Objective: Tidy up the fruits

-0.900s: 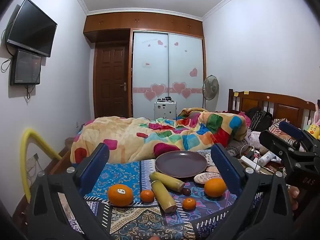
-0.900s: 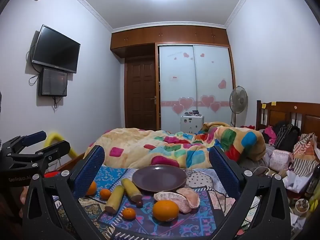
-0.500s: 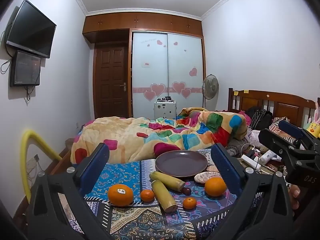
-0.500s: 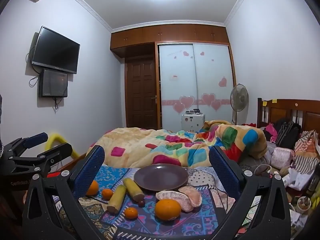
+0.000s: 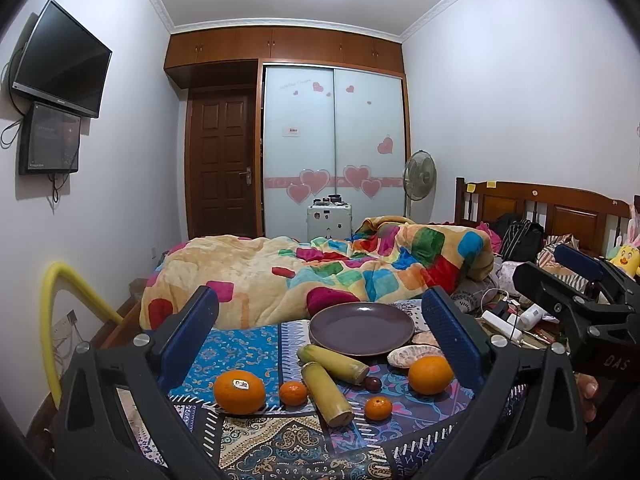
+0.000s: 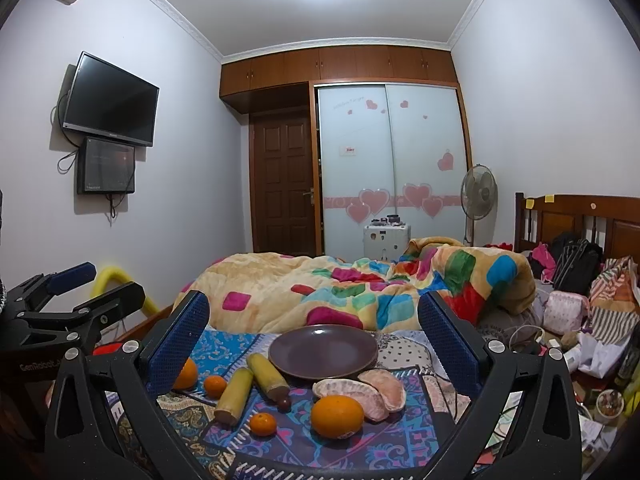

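An empty brown plate (image 5: 361,327) (image 6: 323,351) sits on a patterned cloth. In front of it lie two sugarcane pieces (image 5: 326,393) (image 6: 235,397), a stickered orange (image 5: 239,392), a second orange (image 5: 430,375) (image 6: 337,416), two small tangerines (image 5: 293,393) (image 6: 263,424), a grape (image 5: 372,384) and pomelo segments (image 6: 380,391). My left gripper (image 5: 320,340) is open and empty, above and short of the fruit. My right gripper (image 6: 314,344) is open and empty, likewise held back. Each gripper shows at the edge of the other's view.
A rumpled multicoloured quilt (image 5: 320,272) lies behind the plate. Cables, bottles and bags (image 5: 516,320) clutter the right side by the wooden headboard (image 5: 560,208). A yellow tube (image 5: 60,300) stands at the left by the wall.
Both grippers have risen and drifted very slightly, staying open. The fruit and plate have not moved.
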The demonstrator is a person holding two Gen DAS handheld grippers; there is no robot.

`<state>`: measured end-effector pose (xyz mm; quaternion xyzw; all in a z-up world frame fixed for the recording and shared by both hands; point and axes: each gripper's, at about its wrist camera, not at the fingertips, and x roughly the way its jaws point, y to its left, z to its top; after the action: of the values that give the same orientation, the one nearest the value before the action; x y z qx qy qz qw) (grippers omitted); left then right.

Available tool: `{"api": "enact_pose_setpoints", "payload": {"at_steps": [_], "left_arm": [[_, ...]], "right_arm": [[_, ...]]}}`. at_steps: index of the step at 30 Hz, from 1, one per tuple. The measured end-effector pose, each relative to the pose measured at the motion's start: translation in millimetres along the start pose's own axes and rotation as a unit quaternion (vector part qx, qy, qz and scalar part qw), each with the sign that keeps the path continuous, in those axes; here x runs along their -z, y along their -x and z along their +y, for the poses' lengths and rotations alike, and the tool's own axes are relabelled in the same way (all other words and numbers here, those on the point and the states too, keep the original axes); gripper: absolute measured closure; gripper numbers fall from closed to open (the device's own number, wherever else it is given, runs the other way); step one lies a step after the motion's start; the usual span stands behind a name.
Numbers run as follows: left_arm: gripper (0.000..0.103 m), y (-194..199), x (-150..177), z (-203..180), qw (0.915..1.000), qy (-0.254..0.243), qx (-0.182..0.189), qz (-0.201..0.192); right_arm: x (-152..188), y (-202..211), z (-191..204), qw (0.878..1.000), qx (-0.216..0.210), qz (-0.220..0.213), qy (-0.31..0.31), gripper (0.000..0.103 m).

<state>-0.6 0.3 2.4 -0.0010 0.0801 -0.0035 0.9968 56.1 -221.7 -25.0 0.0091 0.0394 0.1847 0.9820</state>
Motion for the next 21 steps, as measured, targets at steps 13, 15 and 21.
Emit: {"api": "enact_pose_setpoints", "payload": {"at_steps": [13, 15, 21], "left_arm": [[0.0, -0.2, 0.8, -1.6, 1.0, -0.001, -0.001, 0.0], [0.0, -0.4, 1.6, -1.0, 1.0, 0.0, -0.001, 0.0], [0.0, -0.5, 1.1, -0.8, 1.0, 0.0, -0.001, 0.0]], "right_arm": [[-3.2, 0.0, 1.4, 1.0, -0.004, -0.002, -0.001, 0.0], [-4.1, 0.2, 1.3, 1.0, -0.005, -0.003, -0.001, 0.0], [-4.4, 2.0, 2.2, 1.0, -0.007, -0.007, -0.001, 0.0]]}}
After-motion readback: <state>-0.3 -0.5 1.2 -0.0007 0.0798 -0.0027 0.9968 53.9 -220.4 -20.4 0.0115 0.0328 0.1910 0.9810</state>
